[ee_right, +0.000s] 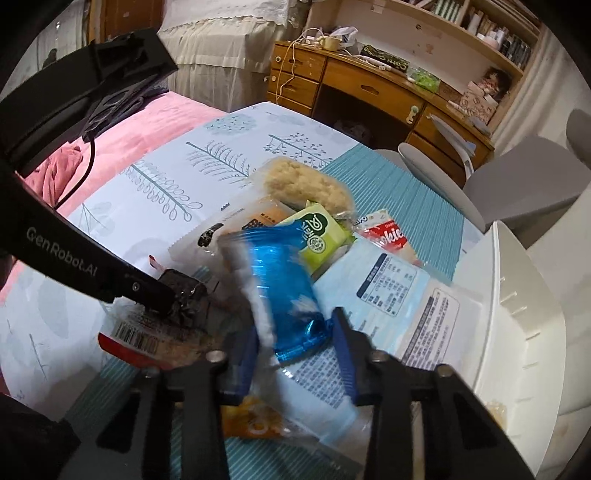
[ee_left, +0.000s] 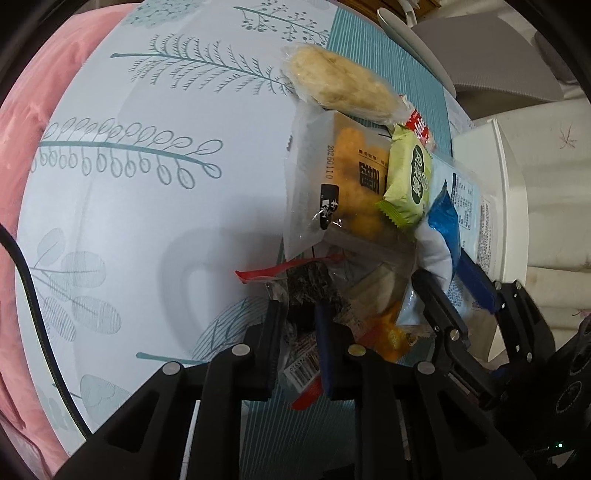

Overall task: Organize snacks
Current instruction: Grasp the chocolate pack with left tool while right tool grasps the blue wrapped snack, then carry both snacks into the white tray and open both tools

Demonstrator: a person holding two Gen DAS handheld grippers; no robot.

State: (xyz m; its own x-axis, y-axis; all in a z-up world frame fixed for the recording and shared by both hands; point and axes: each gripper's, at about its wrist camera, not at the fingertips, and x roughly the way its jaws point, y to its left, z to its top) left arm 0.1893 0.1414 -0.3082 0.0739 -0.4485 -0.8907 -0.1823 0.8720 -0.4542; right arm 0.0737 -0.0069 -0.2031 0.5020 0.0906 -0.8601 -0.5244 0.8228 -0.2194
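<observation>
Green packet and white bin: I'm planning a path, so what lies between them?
In the right wrist view, a pale blue packet lies flat between the green packet and the white bin.

A pale tablecloth (ee_right: 155, 177) printed with teal leaves covers the table. Beside it lies a pink blanket (ee_right: 147, 125). Behind stand a wooden desk (ee_right: 369, 85) with drawers, bookshelves (ee_right: 491, 26) and a grey chair (ee_right: 517, 181).

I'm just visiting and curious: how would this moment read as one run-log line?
left gripper: shut on dark seaweed packet | right gripper: shut on blue-and-white packet | white bin: beside pile
</observation>
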